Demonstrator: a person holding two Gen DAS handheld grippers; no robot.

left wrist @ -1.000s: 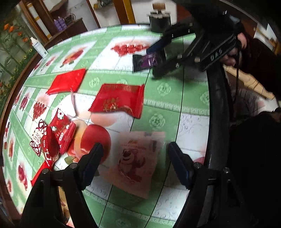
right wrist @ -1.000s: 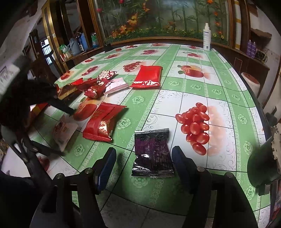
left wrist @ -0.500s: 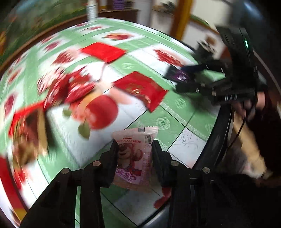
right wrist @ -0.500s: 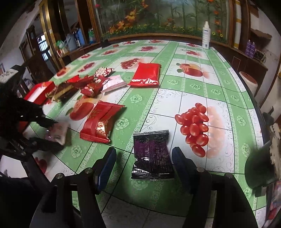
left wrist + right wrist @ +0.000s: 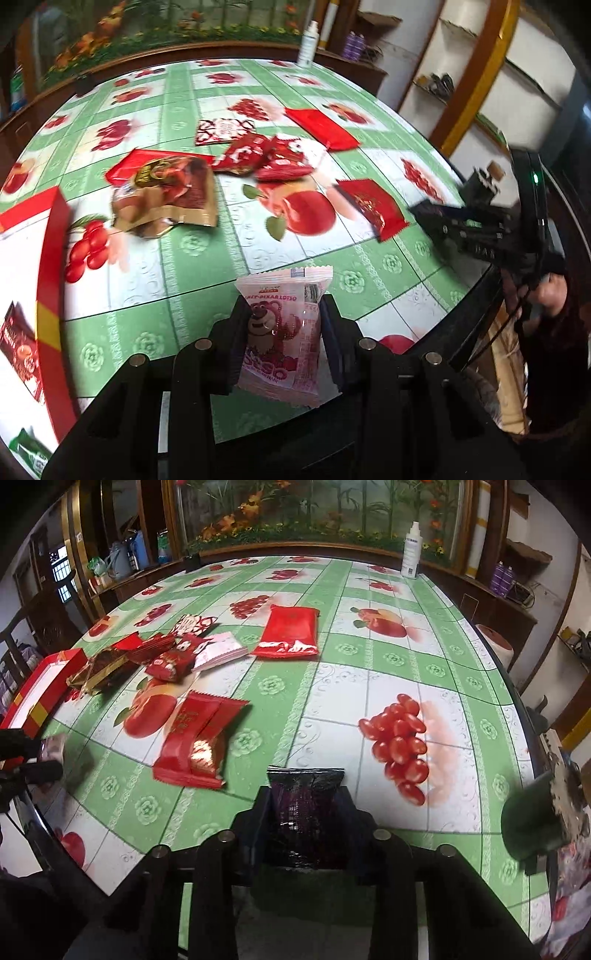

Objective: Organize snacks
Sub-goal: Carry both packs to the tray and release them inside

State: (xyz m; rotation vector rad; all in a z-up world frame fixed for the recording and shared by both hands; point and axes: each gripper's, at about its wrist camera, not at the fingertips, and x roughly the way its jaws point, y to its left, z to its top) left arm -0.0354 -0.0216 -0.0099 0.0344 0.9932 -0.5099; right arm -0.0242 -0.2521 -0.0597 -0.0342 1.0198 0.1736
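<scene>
left wrist view: the left gripper [image 5: 282, 325] has clamped onto the pink bear snack pack [image 5: 284, 332], which a second ago lay flat between wide jaws. right wrist view, lower centre: the right gripper [image 5: 304, 812] is closing its jaws around the dark purple snack pack [image 5: 304, 801], pads now at its sides. both picks look secured; the red box [image 5: 51, 266] at the left edge of the counter [image 5: 369, 664] looks the likely destination.

Pink snack packet [image 5: 282, 328], left wrist view: bear picture, a red line of capitals above it (partly legible, "…LOTSO"), larger letters below ending "SO". Print on the red wrappers and white spray bottle [image 5: 412, 552]: too small to read.
</scene>
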